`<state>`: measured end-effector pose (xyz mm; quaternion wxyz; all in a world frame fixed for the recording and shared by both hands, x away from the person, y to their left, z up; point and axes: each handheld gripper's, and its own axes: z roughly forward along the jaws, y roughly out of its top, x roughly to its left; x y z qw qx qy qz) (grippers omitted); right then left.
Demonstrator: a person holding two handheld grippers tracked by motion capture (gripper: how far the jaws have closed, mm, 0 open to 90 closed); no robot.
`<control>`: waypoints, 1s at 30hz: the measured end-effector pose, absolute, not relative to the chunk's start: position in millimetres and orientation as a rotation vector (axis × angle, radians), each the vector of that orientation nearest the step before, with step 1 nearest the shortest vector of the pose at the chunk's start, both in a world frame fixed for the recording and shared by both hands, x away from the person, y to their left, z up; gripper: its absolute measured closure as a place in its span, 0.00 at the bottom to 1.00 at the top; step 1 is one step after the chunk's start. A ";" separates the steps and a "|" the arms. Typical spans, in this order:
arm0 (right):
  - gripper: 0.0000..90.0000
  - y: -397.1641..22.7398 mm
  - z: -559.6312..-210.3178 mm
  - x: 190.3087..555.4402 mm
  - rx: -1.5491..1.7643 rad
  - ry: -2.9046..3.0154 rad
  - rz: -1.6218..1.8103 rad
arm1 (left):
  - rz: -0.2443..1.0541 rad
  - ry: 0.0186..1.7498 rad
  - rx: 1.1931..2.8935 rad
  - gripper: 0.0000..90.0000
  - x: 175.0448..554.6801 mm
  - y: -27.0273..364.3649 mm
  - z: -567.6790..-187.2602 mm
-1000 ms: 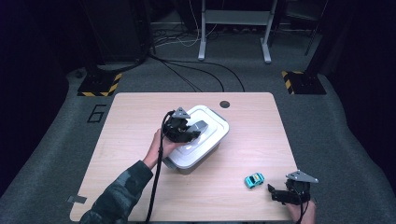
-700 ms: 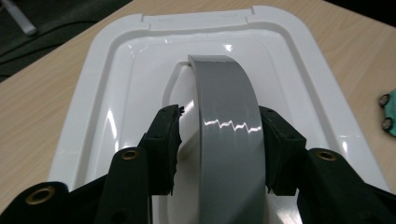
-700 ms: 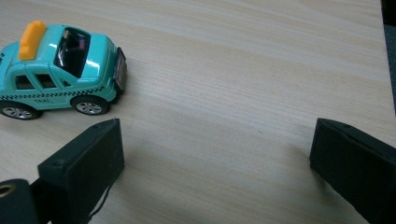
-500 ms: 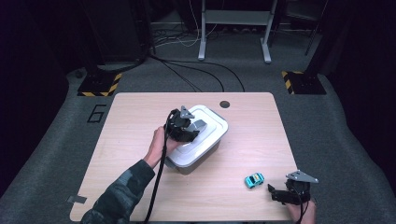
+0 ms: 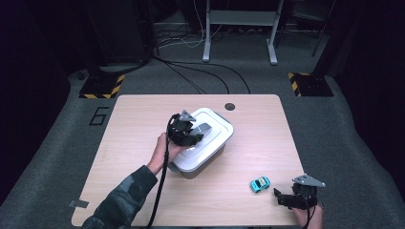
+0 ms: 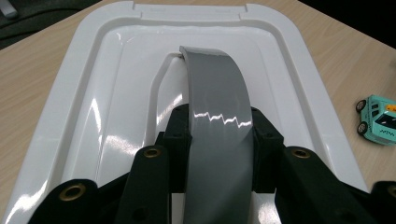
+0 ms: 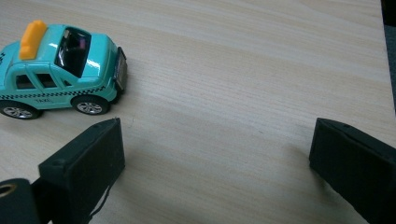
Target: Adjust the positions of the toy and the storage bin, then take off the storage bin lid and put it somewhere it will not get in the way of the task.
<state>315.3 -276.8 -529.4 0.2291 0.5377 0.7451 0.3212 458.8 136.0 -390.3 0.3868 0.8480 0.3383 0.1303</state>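
Near the middle of the high view, the left gripper point(image 5: 187, 132) is sitting on top of a white plastic box point(image 5: 203, 145), its fingers point(image 6: 180, 128) clamping the grey handle point(image 6: 217, 126) of the lid point(image 6: 116, 93). The jaws have just been opening and closing again, and now they are pressing on the handle's two edges. In the left gripper view the handle is showing as a smooth, glossy strap arching up from the lid's recessed centre, while the lid itself is gleaming (hard, moulded plastic with rounded corners and a raised rim running round it). The box is standing on the pale, wood-grained bench point(image 5: 143, 109), which has a small dark round hole near its upper edge. At the lower right of the high view, the right gripper point(image 5: 286, 199) is resting low over the bench with its matte black, blocky fingers point(image 7: 88, 163) standing wide apart and gripping nothing. Just beside its left finger, at the upper left of the right gripper view, a small teal toy taxi point(image 7: 58, 70) is standing on its wheels, with an orange roof sign and a chequered stripe along its side.
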 end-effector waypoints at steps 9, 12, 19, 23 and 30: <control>0.03 -276.8 -529.4 315.4 1.480 2.050 0.884 | 0.343 0.853 2.164 0.74 458.2 135.3 -390.2; 0.03 -276.8 -529.3 315.4 1.480 2.050 0.883 | 0.369 0.842 2.178 0.74 457.4 134.1 -389.3; 0.03 -276.7 -529.4 315.4 1.480 2.050 0.883 | 0.396 0.830 2.141 0.74 454.5 140.1 -377.5; 0.03 -276.7 -529.3 315.4 1.480 2.050 0.882 | 0.412 0.833 2.123 0.74 453.0 148.5 -369.0; 0.03 -276.2 -529.3 315.4 1.486 2.045 0.884 | 0.445 0.829 2.096 0.74 452.1 162.2 -355.8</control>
